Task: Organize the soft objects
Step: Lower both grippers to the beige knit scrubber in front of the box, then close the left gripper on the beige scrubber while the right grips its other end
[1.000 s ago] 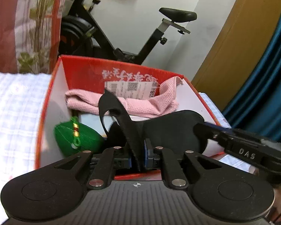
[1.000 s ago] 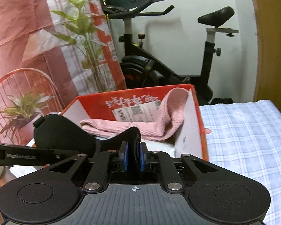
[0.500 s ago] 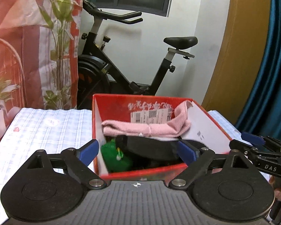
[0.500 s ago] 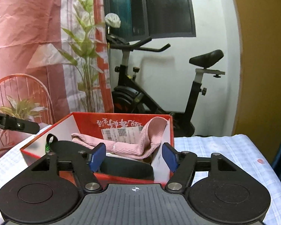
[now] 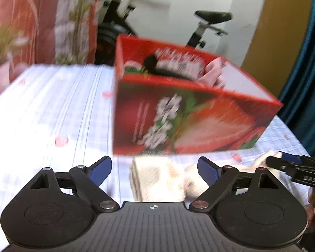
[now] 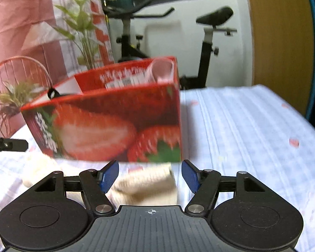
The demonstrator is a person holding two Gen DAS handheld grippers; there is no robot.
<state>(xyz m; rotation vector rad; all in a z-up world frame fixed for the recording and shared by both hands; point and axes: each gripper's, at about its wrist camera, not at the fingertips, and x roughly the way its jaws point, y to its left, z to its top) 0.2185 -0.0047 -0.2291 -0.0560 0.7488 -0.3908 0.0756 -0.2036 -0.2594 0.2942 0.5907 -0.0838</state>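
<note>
Both grippers have let go of the black soft piece, now in the red strawberry-printed cardboard box, and pulled back low. The left gripper and right gripper jaws gape wide, empty, around a cream folded towel on the checked bedsheet, likely next.

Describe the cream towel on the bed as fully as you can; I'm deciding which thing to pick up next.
The cream towel looks like soft, ribbed cloth, loosely folded into a thick bundle, with a rumpled part spreading sideways. It lies on the checked bedsheet, just in front of the red strawberry box, outside it. Both the right gripper and the left gripper are open with the towel between their fingers; blur hides any contact.
</note>
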